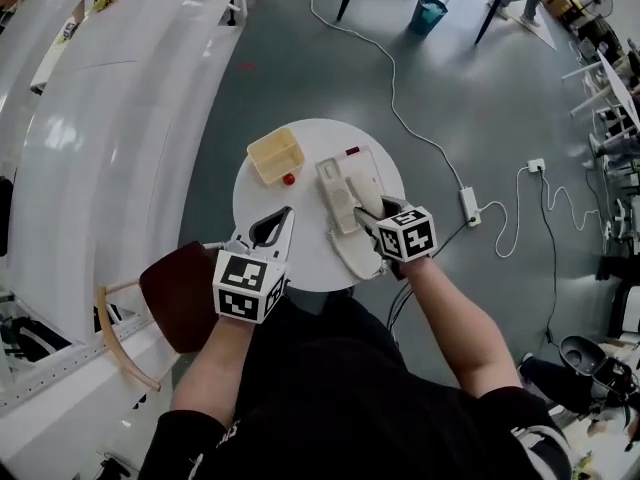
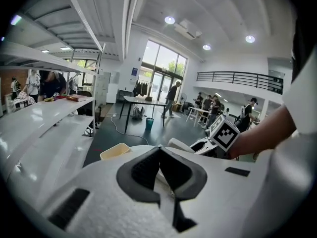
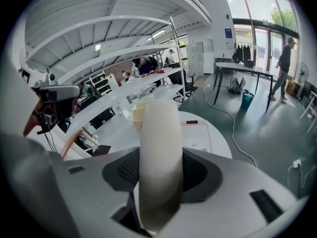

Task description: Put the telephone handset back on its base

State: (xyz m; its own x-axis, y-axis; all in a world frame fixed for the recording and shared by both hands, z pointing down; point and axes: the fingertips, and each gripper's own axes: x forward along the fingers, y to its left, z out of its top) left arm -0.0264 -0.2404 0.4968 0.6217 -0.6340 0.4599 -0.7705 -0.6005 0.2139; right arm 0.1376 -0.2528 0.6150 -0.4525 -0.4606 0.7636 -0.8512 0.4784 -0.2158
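Observation:
A cream telephone handset (image 1: 337, 196) lies lengthwise over the left side of the white telephone base (image 1: 367, 173) on the round white table (image 1: 262, 206). My right gripper (image 1: 366, 220) is shut on the handset's near end. In the right gripper view the handset (image 3: 159, 143) rises between the jaws, with the base (image 3: 199, 137) beyond it to the right. I cannot tell whether the handset rests on the base. My left gripper (image 1: 277, 226) hovers over the table's near left part, jaws together at the tips with nothing between them (image 2: 159, 150).
A cream tray (image 1: 275, 155) with a small red thing (image 1: 289, 179) beside it sits at the table's far left. A brown chair (image 1: 180, 293) stands by the near left. White shelving (image 1: 90, 138) runs along the left. A cable and power strip (image 1: 469, 206) lie on the floor to the right.

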